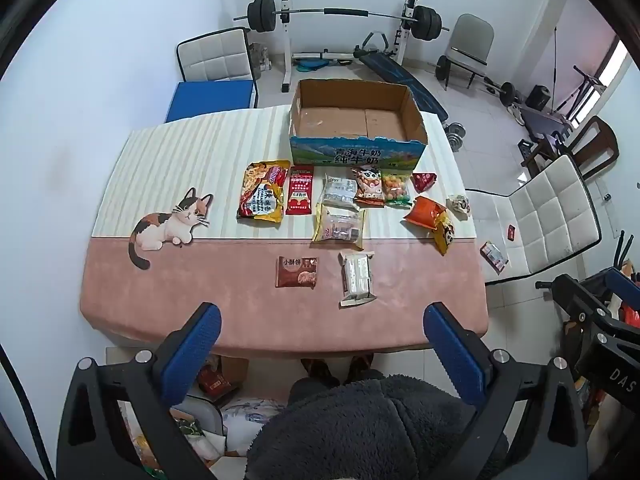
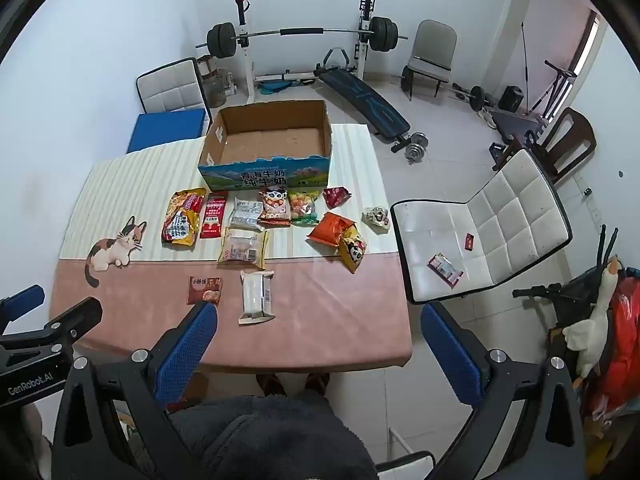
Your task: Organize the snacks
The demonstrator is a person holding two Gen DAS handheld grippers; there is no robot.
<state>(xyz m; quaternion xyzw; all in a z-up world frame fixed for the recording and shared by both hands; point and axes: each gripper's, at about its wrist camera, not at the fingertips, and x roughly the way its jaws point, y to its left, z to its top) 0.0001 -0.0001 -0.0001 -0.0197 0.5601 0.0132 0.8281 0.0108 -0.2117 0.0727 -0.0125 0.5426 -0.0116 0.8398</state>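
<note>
An open cardboard box (image 1: 356, 120) (image 2: 266, 140) with nothing inside stands at the far side of the table (image 1: 200, 308) (image 2: 340, 320). Several snack packets lie in front of it: a big yellow-red bag (image 1: 262, 192) (image 2: 182, 216), a red sachet (image 1: 299, 189), a brown biscuit packet (image 1: 297, 272) (image 2: 205, 290), a clear white packet (image 1: 357, 278) (image 2: 257, 296), an orange bag (image 1: 426, 211) (image 2: 330, 228). My left gripper (image 1: 322, 316) and right gripper (image 2: 318, 316) hang high over the near table edge, both open, nothing between the fingers.
A white padded chair (image 2: 480, 224) to the right of the table carries two small packets (image 2: 445, 269). A blue-seated chair (image 1: 212, 96) stands behind the table on the left. Weight bench and barbell rack (image 1: 344, 16) fill the back. A person's dark fleece sleeve (image 1: 360, 428) is below.
</note>
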